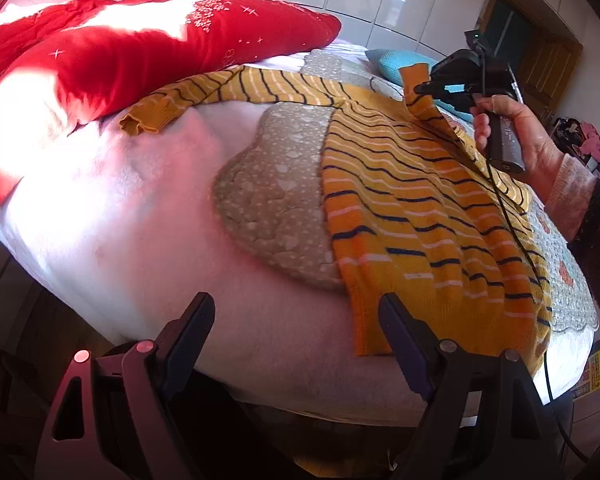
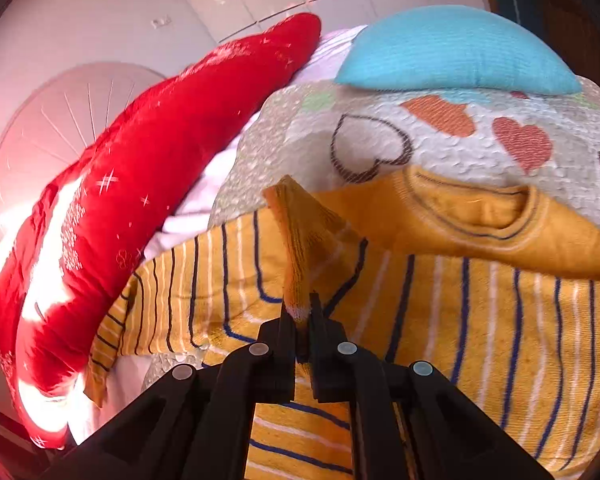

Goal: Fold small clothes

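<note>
A small yellow striped sweater (image 1: 412, 200) is lying spread across the bed, its body resting partly on a quilted heart-print blanket (image 2: 440, 136) and partly on a beige dotted patch (image 1: 272, 200) of that bedding, with one sleeve (image 1: 204, 92) stretching out toward a big red quilt (image 1: 112, 52) heaped along the far side. The right gripper (image 2: 298, 316) is pinching a fold of the sweater's cuff end (image 2: 300, 248) between its closed black fingers, lifting that knit into a peak above the garment's chest, just short of the plain mustard collar (image 2: 472, 208). From the other camera, the person's hand (image 1: 512, 128) is gripping that tool's handle over the sweater's far edge, a black cable trailing down across the stripes. The left gripper (image 1: 296, 332) is hovering at the near edge of the bed with its fingers spread wide apart and holding nothing; the right-hand finger (image 1: 400, 332) is overlapping the sweater's hem in this view, though I cannot tell whether it is touching. The knit is looking ribbed and soft, banded in thin navy and white lines. A turquoise woven pillow (image 2: 456, 48) is sitting beyond the collar, and the white fleece sheet (image 1: 120, 208) is glowing under strong sunlight.
</note>
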Motion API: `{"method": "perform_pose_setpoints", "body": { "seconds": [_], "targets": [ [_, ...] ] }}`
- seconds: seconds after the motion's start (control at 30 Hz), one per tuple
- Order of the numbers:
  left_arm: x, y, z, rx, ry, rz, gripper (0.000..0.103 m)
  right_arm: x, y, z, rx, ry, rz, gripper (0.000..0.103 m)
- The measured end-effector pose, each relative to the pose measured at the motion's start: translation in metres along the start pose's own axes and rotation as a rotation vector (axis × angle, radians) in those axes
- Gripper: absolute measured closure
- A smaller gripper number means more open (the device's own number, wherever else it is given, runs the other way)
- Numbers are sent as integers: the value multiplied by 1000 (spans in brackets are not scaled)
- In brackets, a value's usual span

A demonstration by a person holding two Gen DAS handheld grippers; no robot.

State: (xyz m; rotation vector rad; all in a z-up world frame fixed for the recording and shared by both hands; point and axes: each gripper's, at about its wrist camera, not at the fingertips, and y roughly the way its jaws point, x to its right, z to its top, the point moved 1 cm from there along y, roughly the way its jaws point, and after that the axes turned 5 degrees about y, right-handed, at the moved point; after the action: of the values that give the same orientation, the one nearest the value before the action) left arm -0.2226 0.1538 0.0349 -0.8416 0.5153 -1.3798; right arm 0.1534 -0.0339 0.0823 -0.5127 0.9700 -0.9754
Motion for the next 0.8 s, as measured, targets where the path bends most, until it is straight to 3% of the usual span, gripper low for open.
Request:
{"method": "perform_pose_setpoints", "body": {
  "seconds": [0.13, 0.2, 0.27, 0.3, 0.43, 0.53, 0.6, 0.67, 0.8],
  "targets": [
    [-18, 1, -3, -3, -44, -12, 20, -32, 49, -26, -113, -96, -39, 92],
    [-24, 2, -4, -3, -66, -19, 20, -39, 61, -37, -141, -140, -56, 76],
    [-28, 4, -4, -4, -84, -28, 20, -45, 58, -42, -150, -149, -14, 56],
    [-29, 3, -5, -5, -90, -32, 20, -47, 53, -44, -160, -143, 23, 52],
    [-29, 0, -3, 2, -96, -39, 20, -45, 7, -52, -169, -109, 179, 50],
    [-27, -2, 0, 9, -96, -45, 20, -21, -44, -65, -157, -74, 230, 42],
    [-25, -2, 3, 11, -93, -60, 20, 5, -82, -76, -141, -65, 226, 40],
    [-21, -2, 9, 12, -94, -81, 20, 38, -123, -90, -110, -49, 209, 32],
    [-12, 4, 23, 19, -69, -115, 20, 116, -188, -133, -46, 18, 93, 25]
  ]
}}
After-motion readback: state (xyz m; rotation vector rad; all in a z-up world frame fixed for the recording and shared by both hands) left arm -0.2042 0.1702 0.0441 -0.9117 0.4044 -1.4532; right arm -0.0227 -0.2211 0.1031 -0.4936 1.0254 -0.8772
